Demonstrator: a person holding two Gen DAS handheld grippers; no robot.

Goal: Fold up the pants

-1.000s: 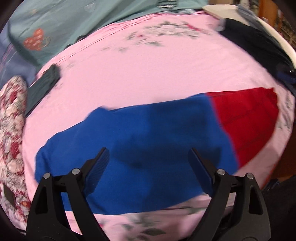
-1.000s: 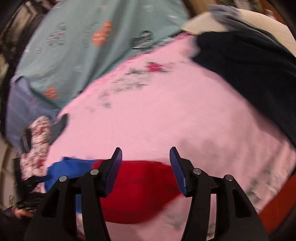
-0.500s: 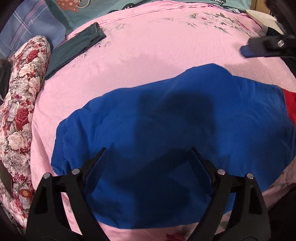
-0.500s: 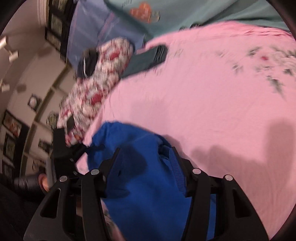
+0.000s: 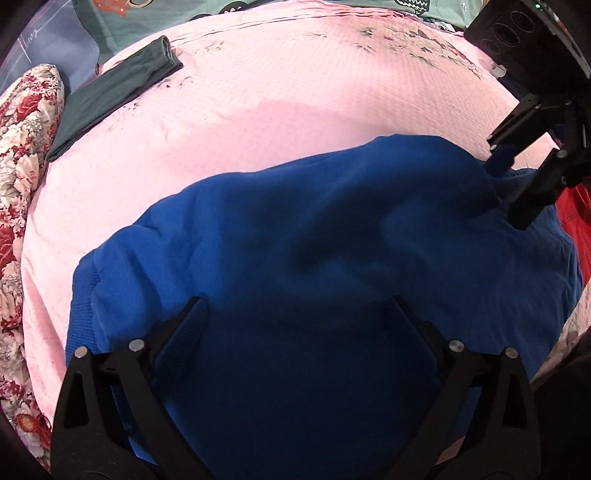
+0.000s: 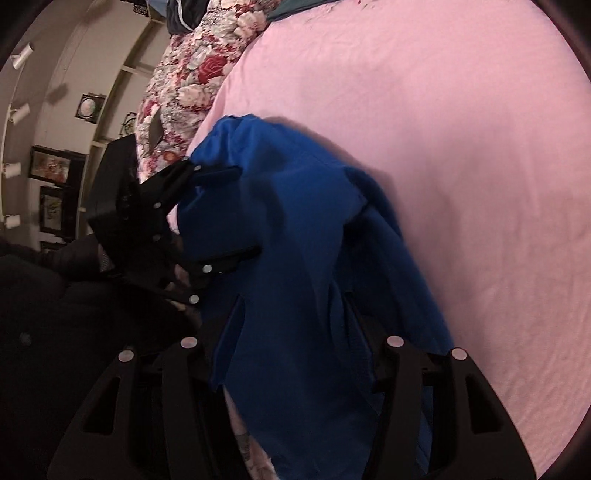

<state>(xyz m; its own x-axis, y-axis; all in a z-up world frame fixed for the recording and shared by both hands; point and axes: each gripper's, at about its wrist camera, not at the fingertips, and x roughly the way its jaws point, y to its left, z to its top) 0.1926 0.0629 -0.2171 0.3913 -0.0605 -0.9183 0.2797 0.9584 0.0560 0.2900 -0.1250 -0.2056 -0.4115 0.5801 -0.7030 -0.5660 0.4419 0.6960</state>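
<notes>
Blue pants (image 5: 314, 266) with a red part (image 5: 576, 218) at the far right lie across the pink bedsheet (image 5: 295, 96). My left gripper (image 5: 299, 321) is open, low over the blue cloth near its ribbed cuff; nothing is between its fingers. My right gripper (image 5: 517, 184) shows at the right in the left wrist view, its fingers pressed into the blue cloth. In the right wrist view the right gripper (image 6: 295, 317) has a raised fold of the blue pants (image 6: 295, 236) between its wide-apart fingers. The left gripper (image 6: 225, 214) shows there at the left.
A folded dark green garment (image 5: 114, 88) lies on the sheet at the upper left. A floral quilt (image 5: 22, 155) runs along the left edge. A teal cover (image 5: 207, 5) lies at the far side. A wall with pictures (image 6: 55, 166) is beyond the bed.
The right gripper has swung over from the red end to the blue cloth and now has a fold between its fingers. The left gripper has moved closer over the blue cloth.
</notes>
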